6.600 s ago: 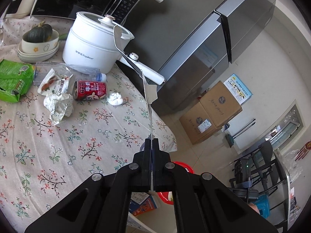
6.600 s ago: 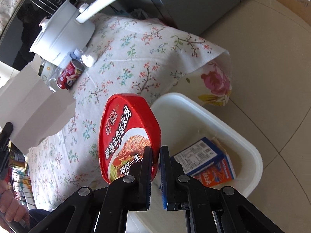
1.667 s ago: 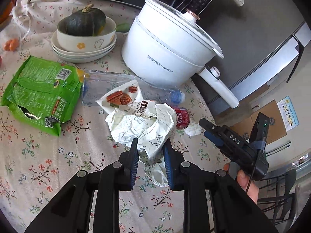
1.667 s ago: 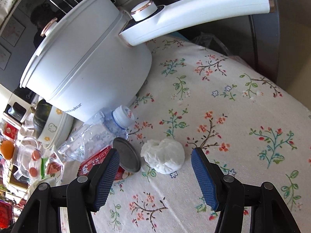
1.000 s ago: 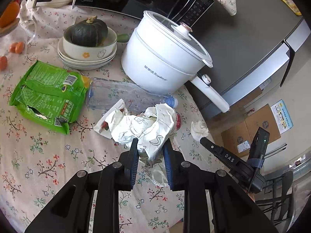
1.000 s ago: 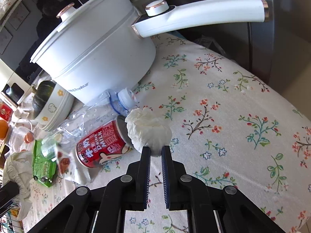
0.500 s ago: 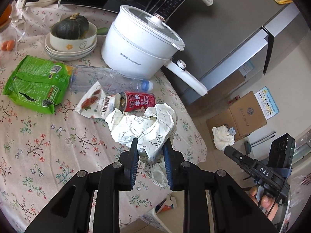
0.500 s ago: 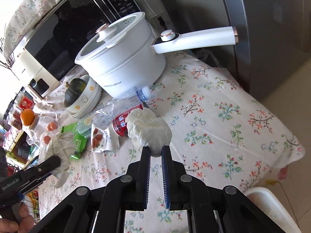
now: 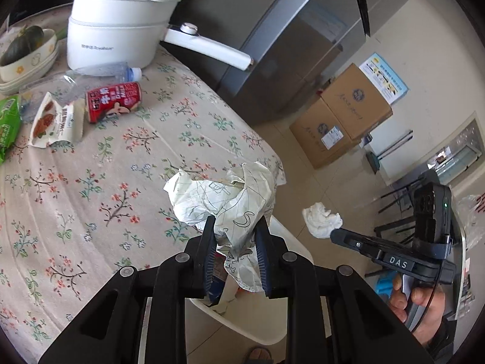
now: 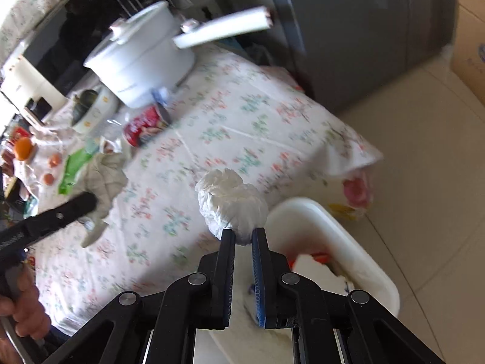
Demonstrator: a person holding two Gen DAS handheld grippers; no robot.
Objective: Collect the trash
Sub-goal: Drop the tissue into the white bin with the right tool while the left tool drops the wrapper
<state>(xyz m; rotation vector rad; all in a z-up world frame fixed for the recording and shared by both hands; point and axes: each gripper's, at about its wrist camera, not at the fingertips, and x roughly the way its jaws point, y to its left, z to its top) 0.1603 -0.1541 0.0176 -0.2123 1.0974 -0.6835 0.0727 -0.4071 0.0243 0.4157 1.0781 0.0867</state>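
A: Over the near table edge, both loads are on their way to the bin. Left gripper (image 9: 235, 230) is clenched on the crumpled printed wrapper (image 9: 224, 194), right gripper (image 10: 242, 236) is clenched on the white tissue wad (image 10: 232, 204). Neither item touches the tablecloth (image 9: 91, 182); both hang in the air.

B: Bin location?

A: White bin (image 10: 333, 242) on the floor, just beside the near right corner of the table. Some boxes and paper are already in it. In the left wrist view the wrapper sits above the bin's rim (image 9: 242, 324). The tissue looks short of the opening, above the bin's left edge, though the right view is blurred, so I can't be exact.

B: Step?

A: Transport, close to drop. Judging from this, the next move calls for carrying each claw fully over the opening, then opening the jaws to let go. The wrapper is wide and floppy, so it should be centred or it may catch the rim. The tissue is light and should fall freely.

B: What's left on the table?

A: Far left: red can (image 9: 113, 101), clear plastic bottle (image 9: 100, 71), snack packet (image 9: 54, 124), green bag (image 9: 7, 124). These look like trash for later trips. White pot (image 9: 118, 42) and the bowl with squash (image 9: 27, 51) likely stay.
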